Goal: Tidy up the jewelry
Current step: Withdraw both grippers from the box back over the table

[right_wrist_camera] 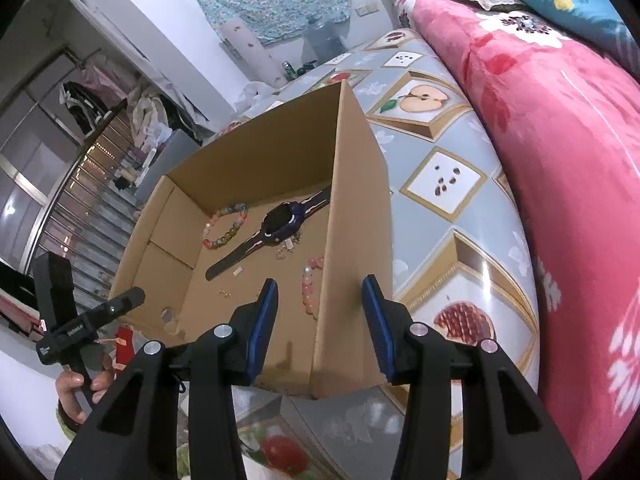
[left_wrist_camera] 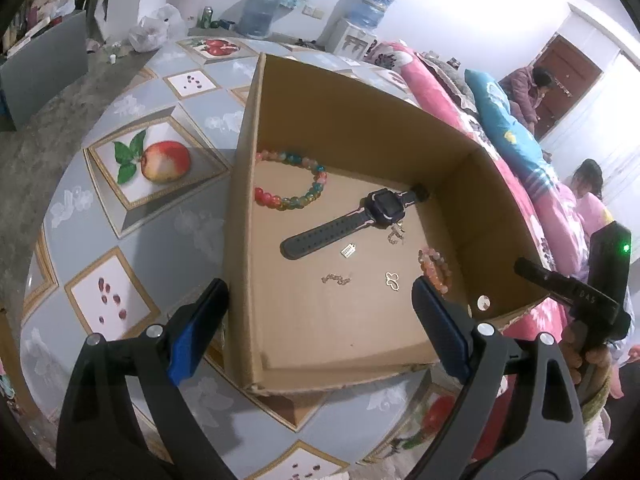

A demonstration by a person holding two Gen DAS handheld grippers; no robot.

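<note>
The left gripper (left_wrist_camera: 320,308), open and empty, straddles the box (left_wrist_camera: 256,240) wall; the watch (left_wrist_camera: 360,216) lies ahead, strap diagonal. The right gripper (right_wrist_camera: 320,304) is likewise open.

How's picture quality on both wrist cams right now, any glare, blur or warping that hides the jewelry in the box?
Left wrist: sharp, fisheye-bent table edge, wall at upper right blown out white, but watch and multicolored bead bracelet read clearly. Right wrist: sharp, the cardboard box wall partly hides the peach bead bracelet; small charms tiny.
</note>
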